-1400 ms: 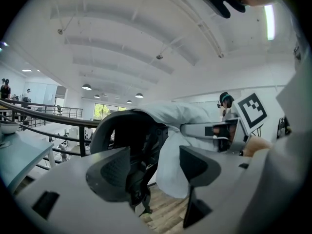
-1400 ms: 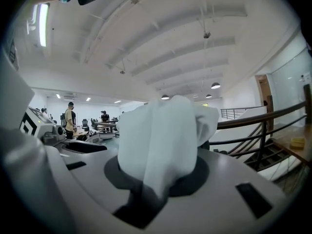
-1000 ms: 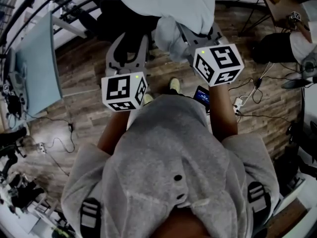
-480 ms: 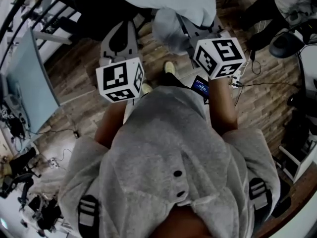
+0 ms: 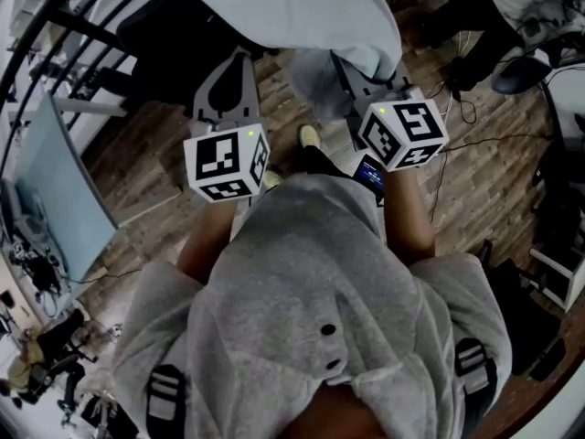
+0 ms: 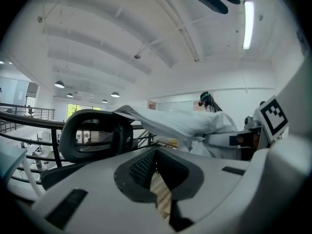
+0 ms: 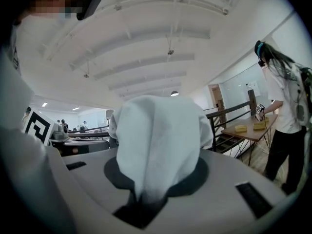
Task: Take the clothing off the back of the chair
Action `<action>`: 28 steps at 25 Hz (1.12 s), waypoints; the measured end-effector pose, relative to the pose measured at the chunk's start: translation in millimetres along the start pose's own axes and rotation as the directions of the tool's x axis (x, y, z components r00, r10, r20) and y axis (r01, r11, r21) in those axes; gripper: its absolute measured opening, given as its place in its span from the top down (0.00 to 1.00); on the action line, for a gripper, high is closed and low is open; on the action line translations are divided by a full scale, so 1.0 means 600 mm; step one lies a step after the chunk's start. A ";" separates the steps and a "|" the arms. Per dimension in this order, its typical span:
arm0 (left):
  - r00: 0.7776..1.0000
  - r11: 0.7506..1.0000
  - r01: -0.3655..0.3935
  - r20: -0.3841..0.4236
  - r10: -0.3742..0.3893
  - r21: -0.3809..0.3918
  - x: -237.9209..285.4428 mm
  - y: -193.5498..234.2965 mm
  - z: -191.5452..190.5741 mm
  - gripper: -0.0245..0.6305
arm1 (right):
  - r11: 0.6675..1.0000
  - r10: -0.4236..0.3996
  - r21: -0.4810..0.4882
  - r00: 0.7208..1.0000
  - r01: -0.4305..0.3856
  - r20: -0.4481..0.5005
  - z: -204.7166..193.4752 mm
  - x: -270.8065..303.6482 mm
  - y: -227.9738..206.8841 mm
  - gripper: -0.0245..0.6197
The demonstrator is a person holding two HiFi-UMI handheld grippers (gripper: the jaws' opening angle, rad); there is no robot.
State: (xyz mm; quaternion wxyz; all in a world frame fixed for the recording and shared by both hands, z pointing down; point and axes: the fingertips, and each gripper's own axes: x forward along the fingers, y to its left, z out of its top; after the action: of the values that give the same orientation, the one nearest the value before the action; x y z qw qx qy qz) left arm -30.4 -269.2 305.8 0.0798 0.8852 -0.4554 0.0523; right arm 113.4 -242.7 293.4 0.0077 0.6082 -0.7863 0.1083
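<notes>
White clothing (image 5: 302, 7) is pinched in your right claw (image 7: 141, 199) and seems to hang partly over the chair (image 6: 95, 135) back, your left claw (image 6: 157, 155) pressed together on nothing: you're mid-removal, so next lift it up and clear.

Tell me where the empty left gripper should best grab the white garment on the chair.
Probably the loose edge of the white garment jutting past the chair's headrest. It hangs free there, thin enough for jaws, while the right gripper pinches a bunched fold further right. The left gripper, now shut, should open and come in level from the near side.
</notes>
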 end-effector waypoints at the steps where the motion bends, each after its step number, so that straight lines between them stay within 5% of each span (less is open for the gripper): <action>1: 1.000 1.000 0.012 -0.002 -0.012 -0.001 0.003 -0.006 -0.001 0.95 | 1.000 -0.011 -0.003 1.000 0.011 0.004 0.001 -0.006 -0.003 0.77; 12: 0.991 0.991 0.133 -0.024 -0.133 0.010 0.032 -0.075 -0.012 0.95 | 0.980 -0.195 0.034 0.981 0.194 0.008 -0.017 -0.090 -0.087 0.78; 28: 0.983 0.983 0.183 -0.027 -0.183 -0.002 0.021 -0.099 -0.019 0.95 | 0.971 -0.237 0.006 0.971 0.237 -0.024 -0.035 -0.128 -0.084 0.77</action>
State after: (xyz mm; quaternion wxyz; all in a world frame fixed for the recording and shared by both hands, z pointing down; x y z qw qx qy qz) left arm 24.9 -243.0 313.5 0.0901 0.9224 -0.3712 0.0568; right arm 179.3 -177.6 311.3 0.0268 0.6965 -0.7075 0.1170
